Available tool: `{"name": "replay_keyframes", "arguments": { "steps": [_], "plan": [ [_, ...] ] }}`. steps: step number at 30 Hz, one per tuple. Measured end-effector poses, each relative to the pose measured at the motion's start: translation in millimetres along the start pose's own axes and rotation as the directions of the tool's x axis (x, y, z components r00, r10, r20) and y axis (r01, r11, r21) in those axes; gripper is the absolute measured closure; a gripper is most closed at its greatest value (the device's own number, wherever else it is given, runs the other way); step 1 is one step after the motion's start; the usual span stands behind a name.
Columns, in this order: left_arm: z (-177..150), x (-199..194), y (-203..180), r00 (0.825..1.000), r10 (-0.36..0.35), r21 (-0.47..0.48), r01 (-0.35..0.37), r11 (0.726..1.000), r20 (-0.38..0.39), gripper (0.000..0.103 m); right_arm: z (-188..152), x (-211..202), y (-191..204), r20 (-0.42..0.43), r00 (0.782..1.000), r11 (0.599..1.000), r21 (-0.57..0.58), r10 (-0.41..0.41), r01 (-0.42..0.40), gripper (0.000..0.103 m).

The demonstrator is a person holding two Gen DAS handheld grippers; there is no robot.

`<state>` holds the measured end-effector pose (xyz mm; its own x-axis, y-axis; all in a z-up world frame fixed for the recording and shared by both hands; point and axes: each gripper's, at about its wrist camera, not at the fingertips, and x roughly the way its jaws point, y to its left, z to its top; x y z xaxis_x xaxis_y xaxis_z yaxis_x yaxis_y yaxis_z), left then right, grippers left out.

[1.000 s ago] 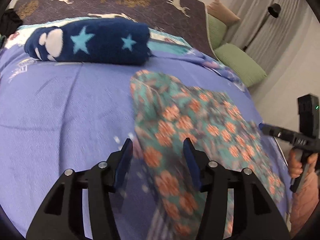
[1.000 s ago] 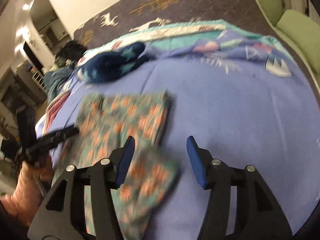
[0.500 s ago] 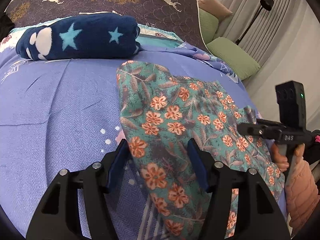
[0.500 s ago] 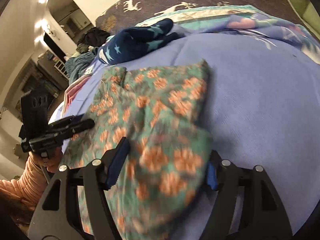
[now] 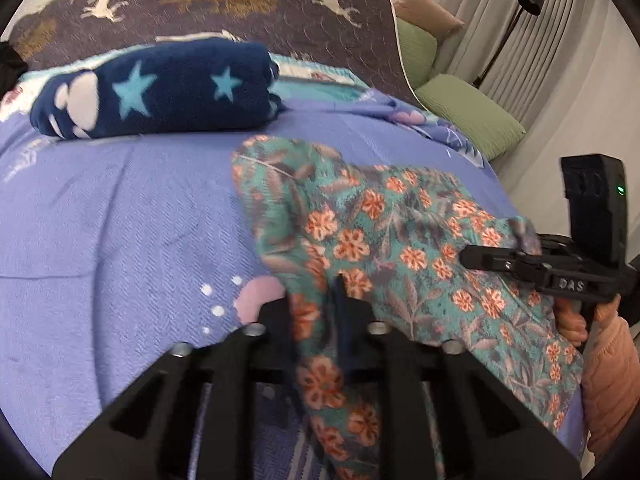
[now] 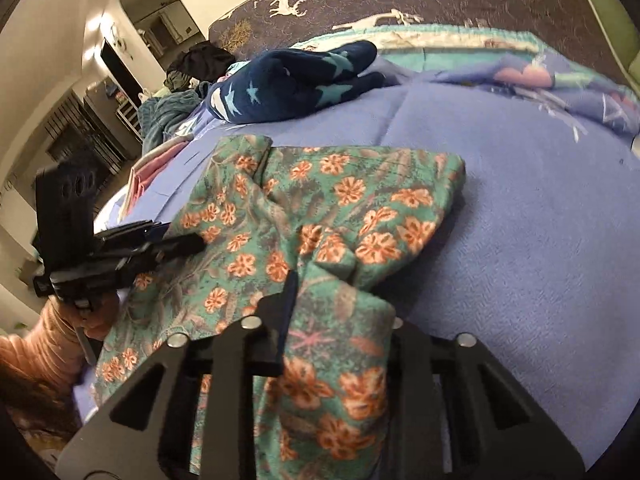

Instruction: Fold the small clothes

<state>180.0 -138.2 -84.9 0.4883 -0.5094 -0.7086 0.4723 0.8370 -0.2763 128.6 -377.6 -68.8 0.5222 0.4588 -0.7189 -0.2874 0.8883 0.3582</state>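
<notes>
A teal garment with orange flowers [image 5: 392, 232] lies rumpled on the purple bedspread [image 5: 120, 220]. My left gripper [image 5: 314, 298] is closing its jaws on the garment's near edge, and cloth is pinched between the fingers. In the right wrist view the same garment [image 6: 340, 200] spreads ahead. My right gripper [image 6: 340, 300] is closing on its near corner, with cloth bunched between the jaws and draped over the right finger. Each gripper shows in the other's view: the right gripper [image 5: 480, 258] at the garment's right edge, the left gripper [image 6: 192, 243] at its left edge.
A rolled navy blanket with stars [image 5: 160, 88] lies behind the garment. A dark quilt with deer [image 5: 240, 4] covers the head of the bed. Green pillows [image 5: 468, 116] and a floor lamp [image 5: 528, 0] stand at the right. A pink sleeve [image 5: 608, 360] holds the right gripper.
Both grippers moved in over the garment's near edge. Their jaws, wide apart before, have come together on the cloth. The right gripper's corner of cloth has bunched up.
</notes>
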Motion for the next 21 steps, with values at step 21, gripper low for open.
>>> {"name": "replay_keyframes", "arguments": {
  "steps": [21],
  "plan": [
    [25, -143, -124, 0.939, 0.001, 0.236, -0.087, 0.968, 0.343, 0.097, -21, -183, 101, 0.445, 0.873, 0.957, -0.103, -0.198, 0.27, 0.088]
  ]
}}
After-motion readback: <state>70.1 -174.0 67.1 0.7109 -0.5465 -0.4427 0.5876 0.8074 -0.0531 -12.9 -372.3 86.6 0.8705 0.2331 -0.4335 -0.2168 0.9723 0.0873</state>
